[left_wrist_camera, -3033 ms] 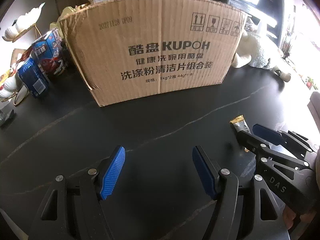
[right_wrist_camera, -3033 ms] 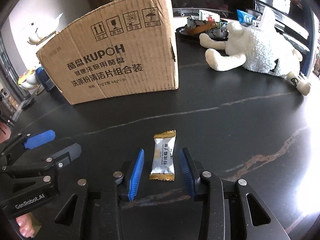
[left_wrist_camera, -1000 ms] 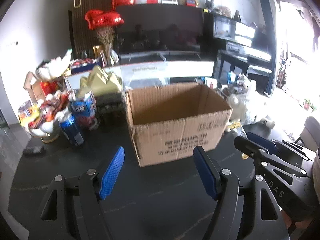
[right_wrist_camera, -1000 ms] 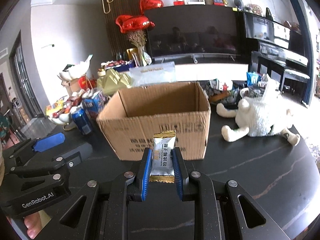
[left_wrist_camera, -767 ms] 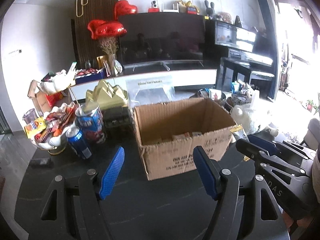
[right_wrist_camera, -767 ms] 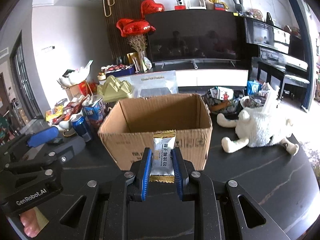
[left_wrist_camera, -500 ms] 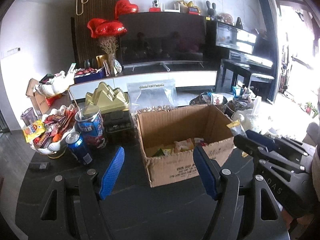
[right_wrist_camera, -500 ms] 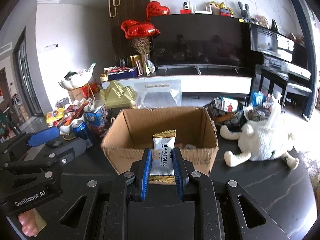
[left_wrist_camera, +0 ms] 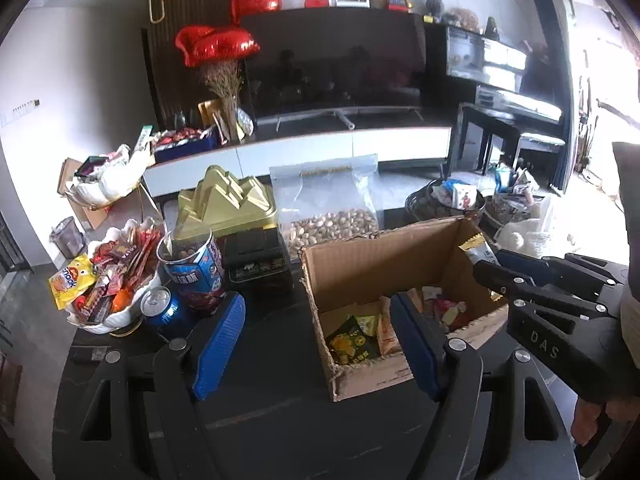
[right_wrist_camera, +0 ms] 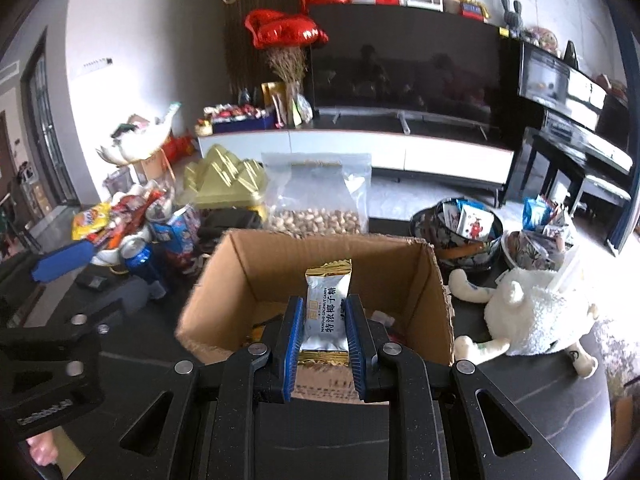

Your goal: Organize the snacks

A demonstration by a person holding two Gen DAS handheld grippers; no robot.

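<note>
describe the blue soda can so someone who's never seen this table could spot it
Start at the open cardboard box on the dark table, then look left to the white bowl heaped with snacks. The blue soda can stands beside it, the only shiny silver-topped can there.

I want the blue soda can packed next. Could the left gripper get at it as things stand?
Probably yes. The left gripper is open and empty, and the blue can stands just beyond its left finger, its near side unblocked, though the white snack bowl and tall cup crowd it behind.
</note>
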